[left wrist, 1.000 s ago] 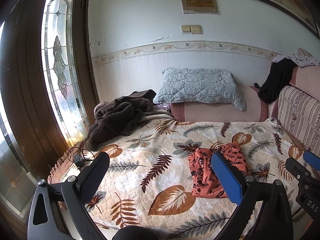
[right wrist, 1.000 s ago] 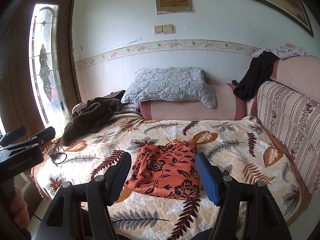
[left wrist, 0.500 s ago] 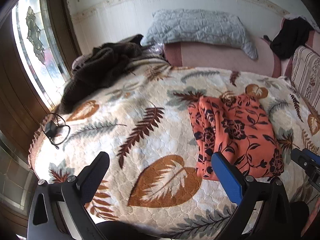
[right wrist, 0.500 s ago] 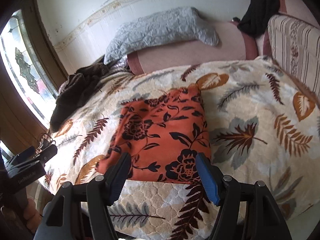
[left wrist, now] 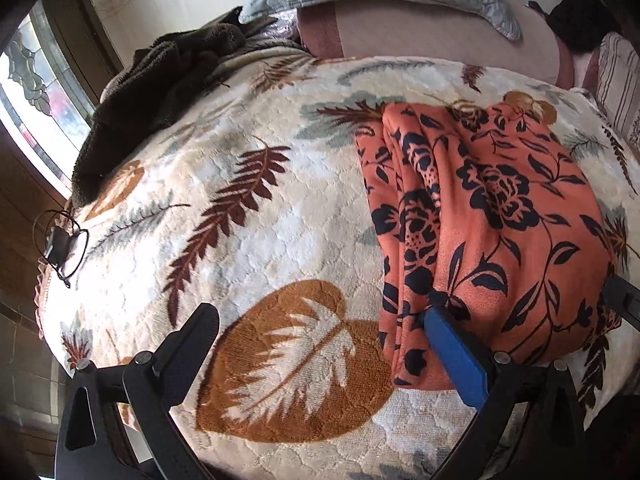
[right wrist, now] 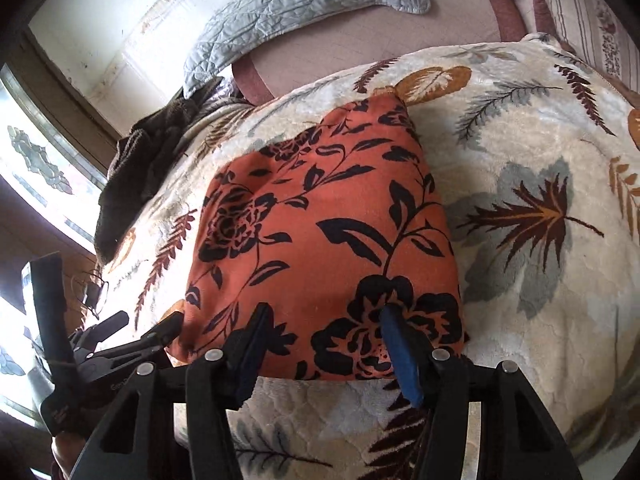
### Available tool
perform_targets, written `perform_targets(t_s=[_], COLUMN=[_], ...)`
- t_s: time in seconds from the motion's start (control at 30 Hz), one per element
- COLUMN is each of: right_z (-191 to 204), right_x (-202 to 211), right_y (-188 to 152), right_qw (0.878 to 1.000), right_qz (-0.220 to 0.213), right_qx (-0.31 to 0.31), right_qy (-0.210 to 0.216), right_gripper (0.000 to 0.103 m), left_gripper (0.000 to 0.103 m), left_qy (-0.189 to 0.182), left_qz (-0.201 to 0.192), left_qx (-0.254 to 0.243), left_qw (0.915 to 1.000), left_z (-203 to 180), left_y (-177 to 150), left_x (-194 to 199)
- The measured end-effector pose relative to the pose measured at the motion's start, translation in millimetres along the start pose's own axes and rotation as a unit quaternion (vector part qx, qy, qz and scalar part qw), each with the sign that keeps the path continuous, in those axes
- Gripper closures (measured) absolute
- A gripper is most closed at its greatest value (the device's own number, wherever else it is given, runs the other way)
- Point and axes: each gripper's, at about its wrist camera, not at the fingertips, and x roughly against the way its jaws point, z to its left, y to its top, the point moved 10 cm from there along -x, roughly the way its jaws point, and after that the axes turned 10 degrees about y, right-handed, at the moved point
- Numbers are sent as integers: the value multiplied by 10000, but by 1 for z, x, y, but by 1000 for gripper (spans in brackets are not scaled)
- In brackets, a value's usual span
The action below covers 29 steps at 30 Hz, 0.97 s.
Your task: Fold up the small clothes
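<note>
Where blanket spreads, folded garment lies

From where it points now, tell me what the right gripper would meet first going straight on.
Probably the orange floral cloth: the open right gripper already straddles its near edge, with the leaf-print blanket underneath. Depth is unclear.

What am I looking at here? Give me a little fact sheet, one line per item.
Garment: orange floral cloth, folded, lying flat
Surface: leaf-print blanket over a bed
Left gripper: open, at the cloth's near left edge
Right gripper: open, over the cloth's near edge
Far end: grey quilted pillow
By the window: dark brown fleece heap
Blanket's left edge: black cable
</note>
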Motion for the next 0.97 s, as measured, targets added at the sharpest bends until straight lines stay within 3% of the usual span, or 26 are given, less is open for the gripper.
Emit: perform_targets(t_s=[0.2, 0.43, 0.57, 0.8, 0.97], right_z=[29, 76, 102, 138, 135], right_x=[59, 131, 163, 195, 179], right_y=[8, 2, -4, -2, 11], right_qw=[9970, 9862, 9776, 9659, 9683], right_qz=[-478, -1082, -1353, -1702, -1551], right_qx=[505, 1156, 1520, 1878, 1893], right_qy=[-349, -484, -545, -532, -503], right_gripper=[39, 36, 36, 35, 34], left_gripper=[0, 0, 0, 0, 0], left_qy=[83, 34, -65, -71, -126], left_qz=[-824, -1768, -2118, -2444, -2385], left_qx=[437, 775, 912, 1008, 1142], left_qw=[9956, 9812, 9730, 9644, 9643], left_z=[41, 79, 96, 111, 113], left_y=[17, 20, 19, 19, 36], left_x=[79, 180, 220, 254, 232])
